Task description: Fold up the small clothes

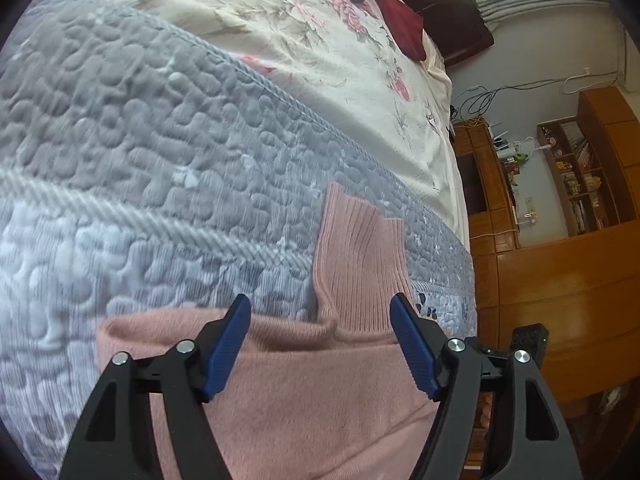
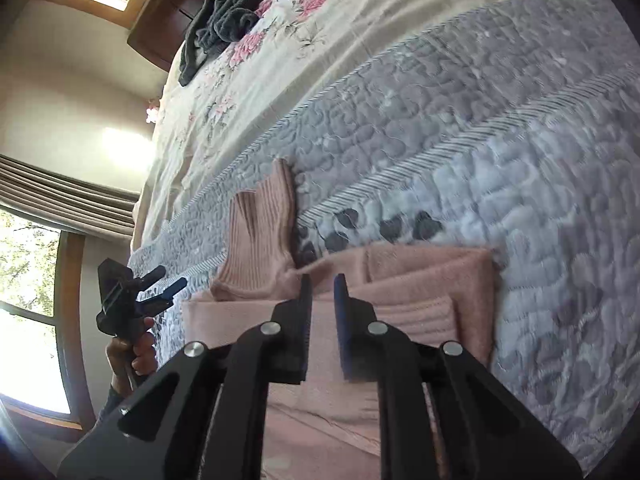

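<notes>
Open quilt (image 1: 140,140) surrounds the pink sweater (image 1: 320,380); nothing blocks approach.

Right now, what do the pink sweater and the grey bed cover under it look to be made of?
Pink sweater: soft knit, probably wool or acrylic, matte and slightly fuzzy; its turtleneck collar shows clear vertical ribbing. Grey bed cover: quilted woven fabric, likely cotton or polyester, matte, with puffy stitched pebble shapes and ridged bands. The exact fibre of either cannot be told.
</notes>
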